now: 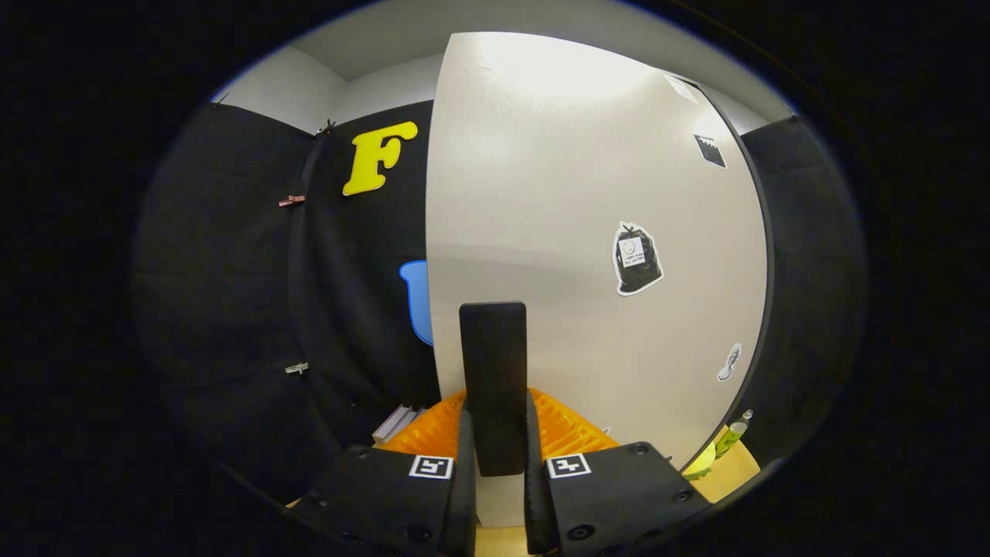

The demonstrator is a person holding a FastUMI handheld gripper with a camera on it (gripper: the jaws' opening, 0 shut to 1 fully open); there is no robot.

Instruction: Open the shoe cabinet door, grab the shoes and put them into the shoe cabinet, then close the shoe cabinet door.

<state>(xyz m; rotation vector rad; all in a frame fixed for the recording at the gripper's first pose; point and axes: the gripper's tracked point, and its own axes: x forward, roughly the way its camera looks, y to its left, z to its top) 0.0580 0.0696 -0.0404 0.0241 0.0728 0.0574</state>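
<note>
- The gripper (495, 464) is clenched on the dark upright handle (493, 371) of the shoe cabinet door (572, 216). Both fingers (465, 480) press the bar's sides low down, and it rises straight up between them.
- Taking the handle by its flanks, low on the bar, gives a firm hold, so that a pull or push would swing the whole panel and not let the bar slide out.
- The door, a pale flat panel, stands just ahead of the fingers. Its left edge cuts clean against the dark booth wall (255, 271), and its right edge has a dark rim; I cannot tell which of the two is the hinge side.
- I cannot tell from this close whether the door is ajar or flush with the cabinet; the inside of the cabinet is hidden behind the panel.
- On the door's face are stickers, one a black bag-shaped sticker (637, 259) to the right of the handle, a smaller pale one lower down and a dark one near the top.
- An orange ribbed thing (568, 429) lies low behind the fingers on both sides of the handle, at the foot of the door; what it is I cannot say.
- A green bottle (731, 437) stands on the wooden table (735, 472) by the door's lower right edge.
- Judging by the hold on the handle, the step in hand is a door step, opening or closing.
</note>
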